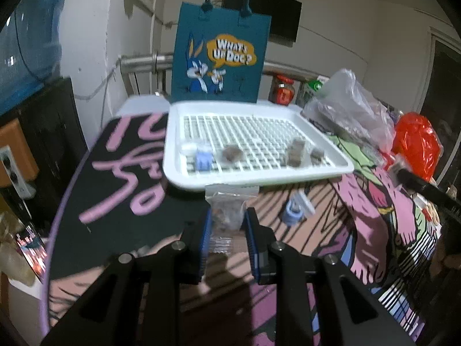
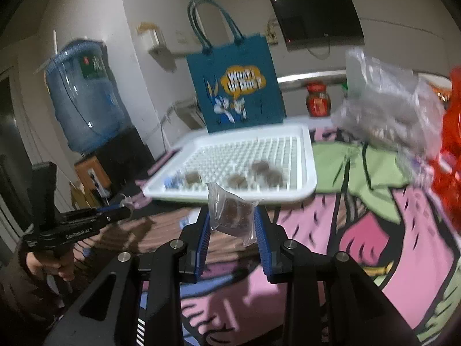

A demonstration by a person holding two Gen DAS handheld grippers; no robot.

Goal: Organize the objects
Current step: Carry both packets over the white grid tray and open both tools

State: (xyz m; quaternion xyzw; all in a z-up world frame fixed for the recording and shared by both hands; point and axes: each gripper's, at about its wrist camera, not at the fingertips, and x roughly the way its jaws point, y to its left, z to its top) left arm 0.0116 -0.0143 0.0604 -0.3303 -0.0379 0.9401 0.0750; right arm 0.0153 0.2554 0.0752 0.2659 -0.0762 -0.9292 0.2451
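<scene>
Teal felt tote bag (image 1: 219, 54) printed "WHAT'S UP DOC?" upright behind white gridded plastic tray (image 1: 317, 170), left gripper (image 1: 227, 219) clamped on clear brown-filled packet (image 1: 226, 210) just before tray, right gripper (image 2: 232, 219) clamped on crinkled clear packet (image 2: 233, 213) before tray.

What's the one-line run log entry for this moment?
left tool: shut on packet | right tool: shut on packet | tray: holds small items
</scene>
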